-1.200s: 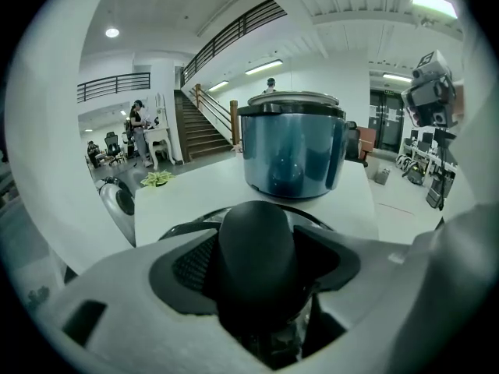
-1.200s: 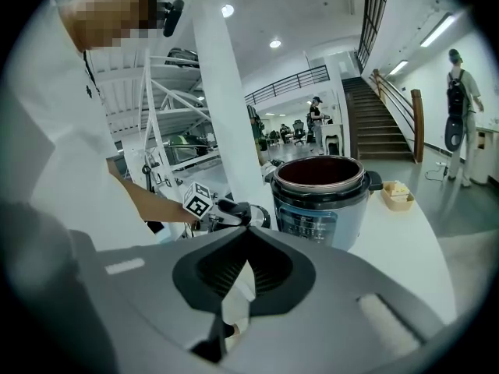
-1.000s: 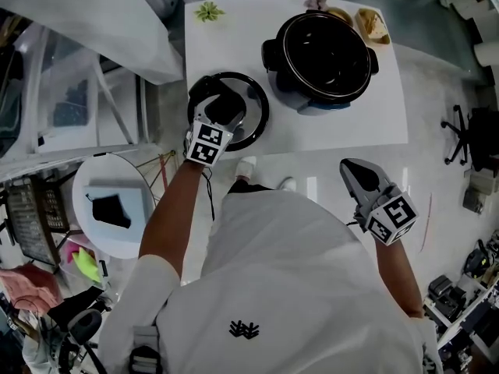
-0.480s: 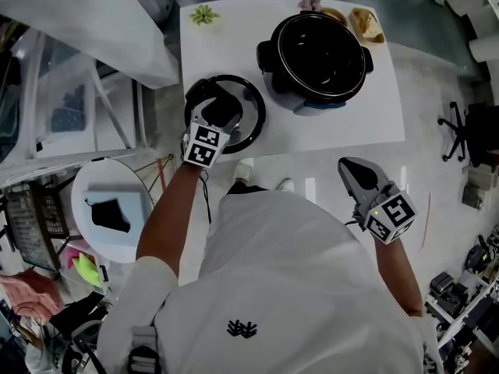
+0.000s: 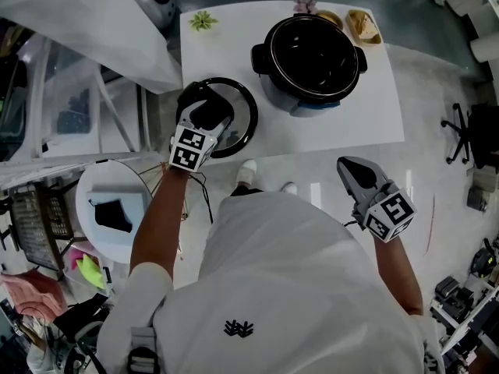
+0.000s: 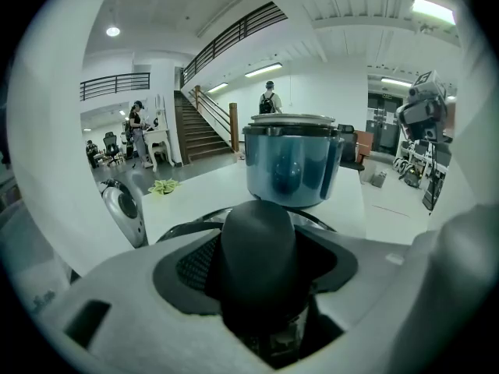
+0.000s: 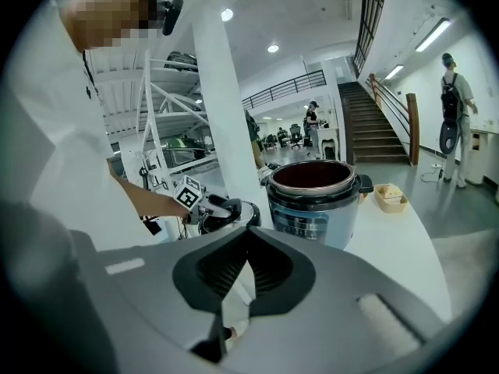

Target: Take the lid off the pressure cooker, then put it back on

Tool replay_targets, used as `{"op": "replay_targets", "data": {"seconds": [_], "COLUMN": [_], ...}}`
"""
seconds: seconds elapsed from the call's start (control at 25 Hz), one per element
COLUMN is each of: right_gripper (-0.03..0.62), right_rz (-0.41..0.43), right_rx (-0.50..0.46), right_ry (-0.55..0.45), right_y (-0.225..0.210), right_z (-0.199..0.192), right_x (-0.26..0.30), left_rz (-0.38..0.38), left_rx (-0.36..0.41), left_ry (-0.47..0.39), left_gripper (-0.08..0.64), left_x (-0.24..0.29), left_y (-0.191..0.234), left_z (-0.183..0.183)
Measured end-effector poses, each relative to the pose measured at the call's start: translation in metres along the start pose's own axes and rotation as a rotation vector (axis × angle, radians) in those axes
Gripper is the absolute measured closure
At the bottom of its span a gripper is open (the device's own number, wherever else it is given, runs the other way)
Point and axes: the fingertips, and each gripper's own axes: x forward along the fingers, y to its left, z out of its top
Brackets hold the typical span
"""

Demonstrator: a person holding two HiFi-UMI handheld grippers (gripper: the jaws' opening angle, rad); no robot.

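Observation:
The pressure cooker (image 5: 316, 53) stands open on the white table (image 5: 351, 123), its dark pot bare. Its black round lid (image 5: 243, 127) is at the table's front left corner, left of the cooker. My left gripper (image 5: 207, 115) is shut on the lid's black knob (image 6: 257, 248), which fills the space between the jaws in the left gripper view. Whether the lid touches the table I cannot tell. The cooker (image 6: 292, 166) rises just beyond the knob. My right gripper (image 5: 355, 170) hangs shut and holds nothing, off the table's front edge, pointing at the cooker (image 7: 316, 197).
A small green plant (image 5: 203, 20) sits at the table's far left corner. Tan dishes (image 5: 366, 23) stand behind the cooker. A round white side table (image 5: 117, 209) is left of me, and an office chair (image 5: 468, 135) is to the right. People stand by the stairs.
My left gripper and the lid in it have shifted a little toward the table's front left corner. The right gripper has kept its place.

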Motion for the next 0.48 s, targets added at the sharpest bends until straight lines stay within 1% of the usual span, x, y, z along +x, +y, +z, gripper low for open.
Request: {"op": "replay_targets", "data": {"seconds": [0.2, 0.48], "right_gripper": [0.578, 0.578], "right_rz": [0.028, 0.055], "right_rx": [-0.009, -0.016], "right_ry": [-0.024, -0.048], "right_y": [0.001, 0.002], "right_z": [0.0, 0.001], "right_x": [0.0, -0.003], "left_rz": [0.0, -0.019], "left_rx": [0.018, 0.046], "left_ry": [-0.02, -0.047], "left_gripper": [0.273, 0.273], "left_x": [-0.029, -0.066], "left_y": [0.009, 0.015], "left_z": [0.022, 0.057]}}
